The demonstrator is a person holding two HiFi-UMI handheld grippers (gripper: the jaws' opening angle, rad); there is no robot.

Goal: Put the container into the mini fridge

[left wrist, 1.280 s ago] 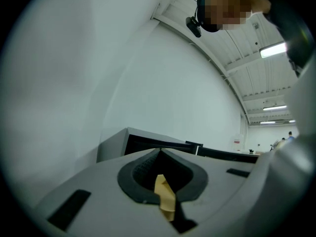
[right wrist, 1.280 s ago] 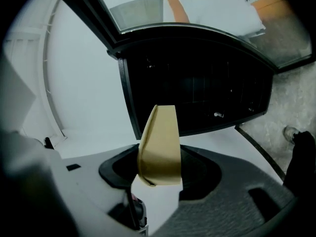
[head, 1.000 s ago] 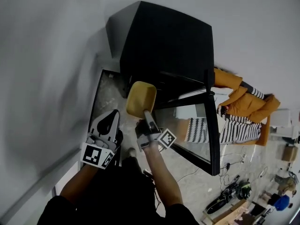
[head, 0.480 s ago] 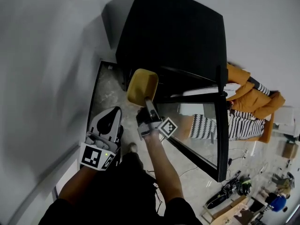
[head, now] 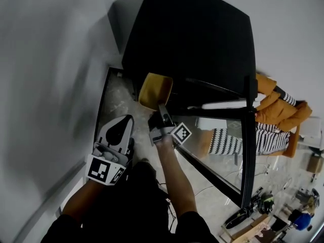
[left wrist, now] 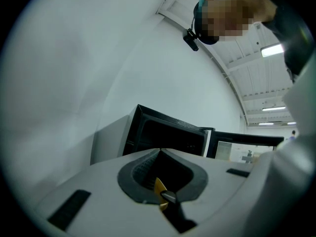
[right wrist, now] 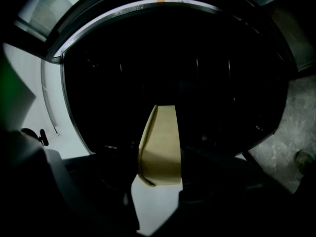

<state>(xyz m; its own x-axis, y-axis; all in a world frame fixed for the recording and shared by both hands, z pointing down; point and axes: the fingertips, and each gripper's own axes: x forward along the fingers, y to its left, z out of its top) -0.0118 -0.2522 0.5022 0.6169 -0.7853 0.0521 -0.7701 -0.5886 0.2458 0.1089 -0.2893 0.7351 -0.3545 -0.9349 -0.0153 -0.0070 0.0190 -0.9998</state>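
The yellow container [head: 155, 90] is tilted on its edge at the mouth of the black mini fridge [head: 192, 39], with my right gripper [head: 161, 111] shut on its near rim. In the right gripper view the container [right wrist: 160, 144] stands edge-on between the jaws of the right gripper [right wrist: 157, 180], against the fridge's dark inside [right wrist: 197, 73]. My left gripper [head: 116, 133] hangs lower left of the container, its jaws together and holding nothing. The left gripper view looks over the meeting tips of the left gripper [left wrist: 159, 150] at the open fridge [left wrist: 168, 135].
The fridge's glass door [head: 246, 151] swings open to the right. A grey wall [head: 45, 85] runs along the left. An orange jacket and striped cloth [head: 273, 115] lie beyond the door. Cables and small items [head: 253, 209] litter the floor at lower right.
The right gripper has carried the container down and closer to the fridge's opening. The left gripper has sunk a little. The fridge now fills more of the head view.
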